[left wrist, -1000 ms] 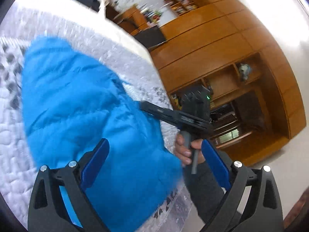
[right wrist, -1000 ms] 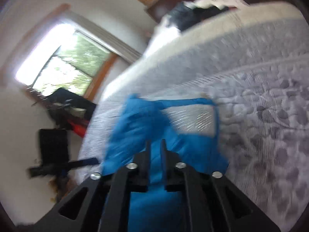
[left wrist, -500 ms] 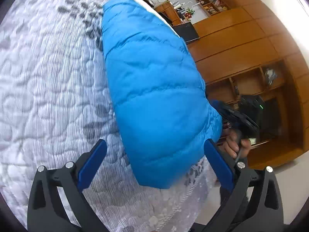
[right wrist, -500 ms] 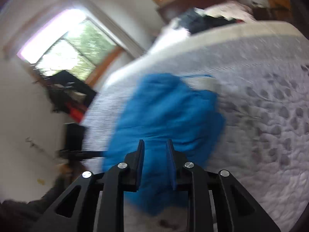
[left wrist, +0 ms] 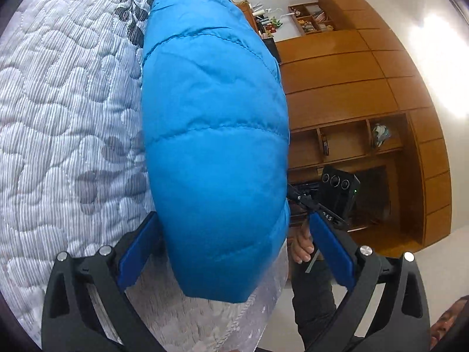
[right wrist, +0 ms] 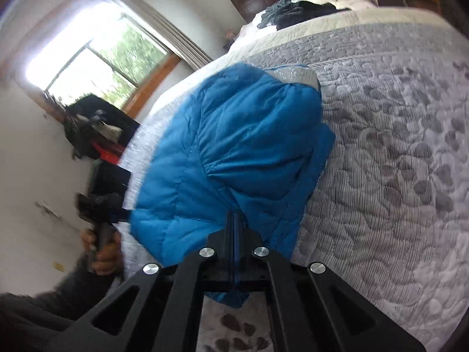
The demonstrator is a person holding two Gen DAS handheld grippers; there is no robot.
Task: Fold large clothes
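Note:
A blue puffer jacket (left wrist: 214,132) lies folded into a thick bundle on the grey quilted bed (left wrist: 58,117), near the bed's edge. My left gripper (left wrist: 233,220) is open, its blue pads standing either side of the jacket's near end without pinching it. A hand holds my right gripper (left wrist: 293,196) against the jacket's right edge. In the right wrist view the right gripper (right wrist: 234,217) is shut, with creases of the jacket (right wrist: 234,146) running into its tips. The left gripper (right wrist: 99,208) shows at the jacket's far side, held in a hand (right wrist: 102,252). Silver lining (right wrist: 296,74) peeks out at the far end.
A wooden wardrobe with shelves (left wrist: 366,88) stands past the bed's edge. Dark clothes (right wrist: 299,11) are piled at the head of the bed (right wrist: 395,176). A window (right wrist: 96,58) and black clutter (right wrist: 93,129) fill the wall beside it.
The left gripper has come in close, so its open jaws now straddle the jacket's near end. The right gripper's fingers, slightly apart half a second ago, have shut.

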